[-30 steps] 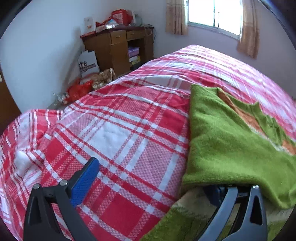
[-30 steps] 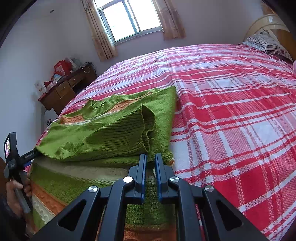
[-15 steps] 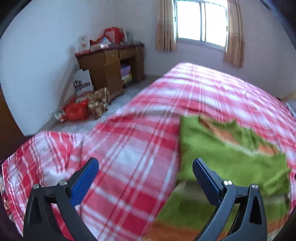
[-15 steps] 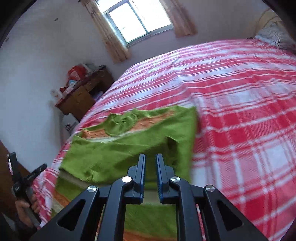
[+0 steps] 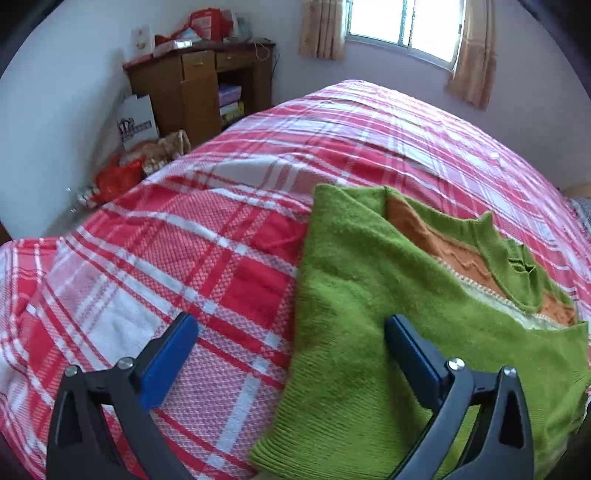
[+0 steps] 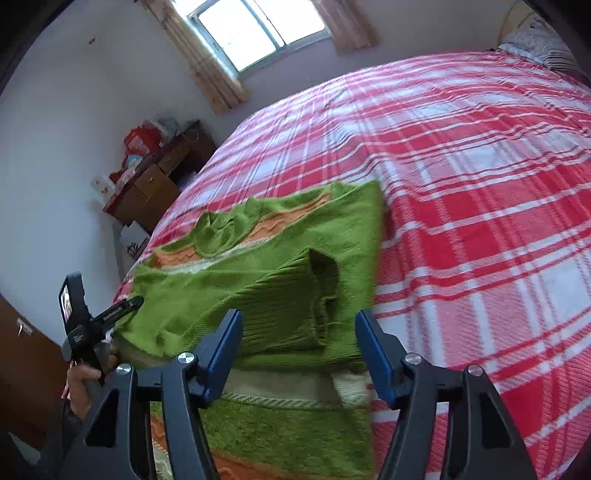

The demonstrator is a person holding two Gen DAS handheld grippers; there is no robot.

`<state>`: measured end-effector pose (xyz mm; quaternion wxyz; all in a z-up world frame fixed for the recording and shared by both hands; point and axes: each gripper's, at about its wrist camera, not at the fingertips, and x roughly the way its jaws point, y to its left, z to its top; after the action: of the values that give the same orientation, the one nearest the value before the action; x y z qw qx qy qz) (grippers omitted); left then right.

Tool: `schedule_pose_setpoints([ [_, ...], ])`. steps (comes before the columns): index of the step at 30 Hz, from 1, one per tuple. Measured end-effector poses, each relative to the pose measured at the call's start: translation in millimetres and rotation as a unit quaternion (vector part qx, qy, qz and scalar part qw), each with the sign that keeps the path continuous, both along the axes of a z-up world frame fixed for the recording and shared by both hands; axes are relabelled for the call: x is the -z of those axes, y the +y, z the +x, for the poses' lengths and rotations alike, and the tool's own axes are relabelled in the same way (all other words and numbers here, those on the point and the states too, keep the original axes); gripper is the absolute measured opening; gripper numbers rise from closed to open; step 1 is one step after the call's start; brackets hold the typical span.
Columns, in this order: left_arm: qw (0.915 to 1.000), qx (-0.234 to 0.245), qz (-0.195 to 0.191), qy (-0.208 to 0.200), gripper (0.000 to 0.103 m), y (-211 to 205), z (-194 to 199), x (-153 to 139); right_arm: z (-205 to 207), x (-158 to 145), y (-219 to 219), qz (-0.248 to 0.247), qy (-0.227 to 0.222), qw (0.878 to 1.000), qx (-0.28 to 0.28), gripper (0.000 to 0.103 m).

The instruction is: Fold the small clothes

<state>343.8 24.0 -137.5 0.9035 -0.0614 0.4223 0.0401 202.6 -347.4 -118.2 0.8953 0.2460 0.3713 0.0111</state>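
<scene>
In the left wrist view, a wooden cabinet stands at the far left against the wall, with boxes on top, and a white paper bag and a red plastic bag lie on the floor before it. The bed with a red and white checked cover fills the middle. The left gripper is spread wide and holds nothing; its left blue pad is over the cover and its right pad is over the green sweater. The sweater lies on the bed at the right side of this view, with a sleeve folded across the body and an orange band showing near the collar. A window with beige curtains is on the far wall. In the right wrist view, the person's left hand is at the far left, gripping the handle of the other tool at the edge of the sweater. The sweater lies near the bed's edge, the ribbed sleeve cuff on top of the body. The right gripper is also wide apart, empty, just above the lower part of the sweater. To the right the checked cover is bare up to a pillow in the far corner.
</scene>
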Motion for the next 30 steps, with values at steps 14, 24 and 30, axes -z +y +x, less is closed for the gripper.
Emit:
schedule_pose_setpoints([
  [14, 0.9998, 0.000, 0.019, -0.001, 0.103, 8, 8, 7, 46, 13, 22, 0.040, 0.002, 0.995, -0.093, 0.064],
  [24, 0.9998, 0.000, 0.020, -0.001, 0.103, 9, 9, 9, 14, -4, 11, -0.080, 0.037, 0.994, -0.068, 0.057],
  [30, 0.9998, 0.000, 0.020, -0.001, 0.103, 8, 7, 7, 53, -22, -4, -0.034, -0.003, 0.999, -0.039, 0.056],
])
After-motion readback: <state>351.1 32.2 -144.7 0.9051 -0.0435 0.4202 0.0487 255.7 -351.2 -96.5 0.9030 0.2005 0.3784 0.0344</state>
